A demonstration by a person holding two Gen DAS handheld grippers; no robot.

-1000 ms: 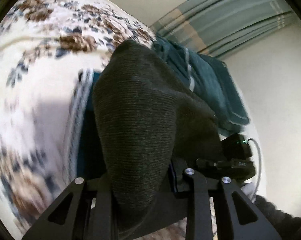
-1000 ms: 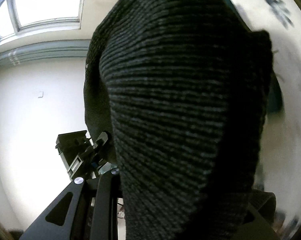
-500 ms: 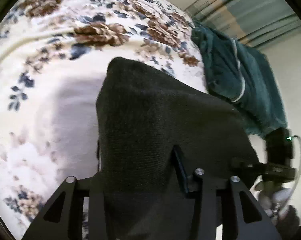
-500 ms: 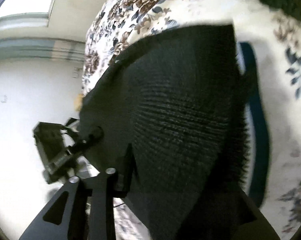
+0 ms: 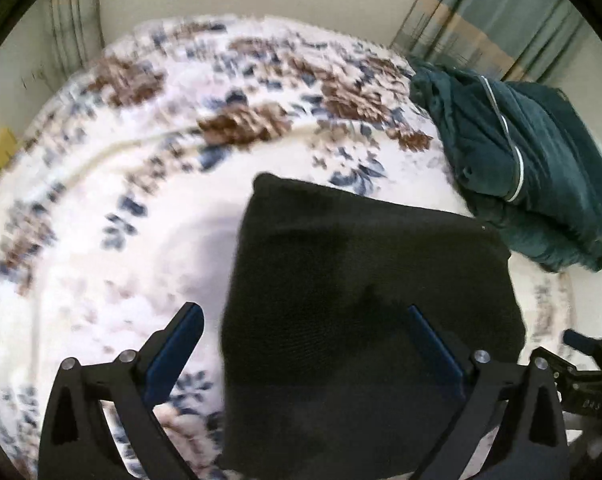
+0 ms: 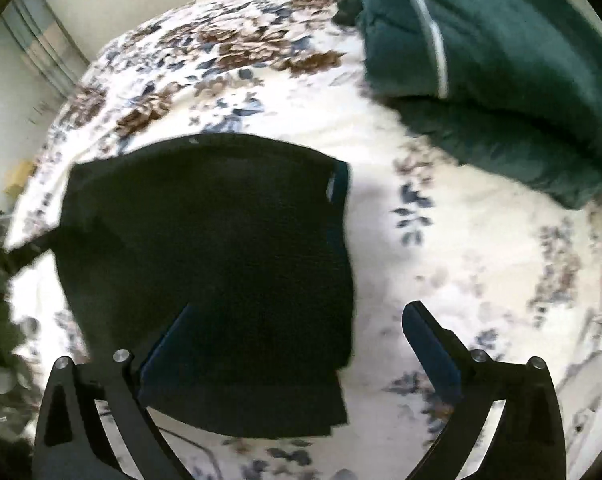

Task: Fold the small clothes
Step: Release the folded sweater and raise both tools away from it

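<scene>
Both grippers (image 5: 303,320) (image 6: 301,320) open over dk knit (image 5: 365,304).

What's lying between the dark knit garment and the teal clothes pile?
Only bare floral bedspread between the dark knit garment and the teal clothes pile, clearest in the right wrist view.

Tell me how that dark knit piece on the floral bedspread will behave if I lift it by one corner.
The dark knit piece will probably go floppy and unfold, since it lies as a soft, loosely layered rectangle. It likely isn't slippery: the knit looks coarse. On the cushioned floral bedspread, a push would probably bunch it up rather than slide it.
</scene>
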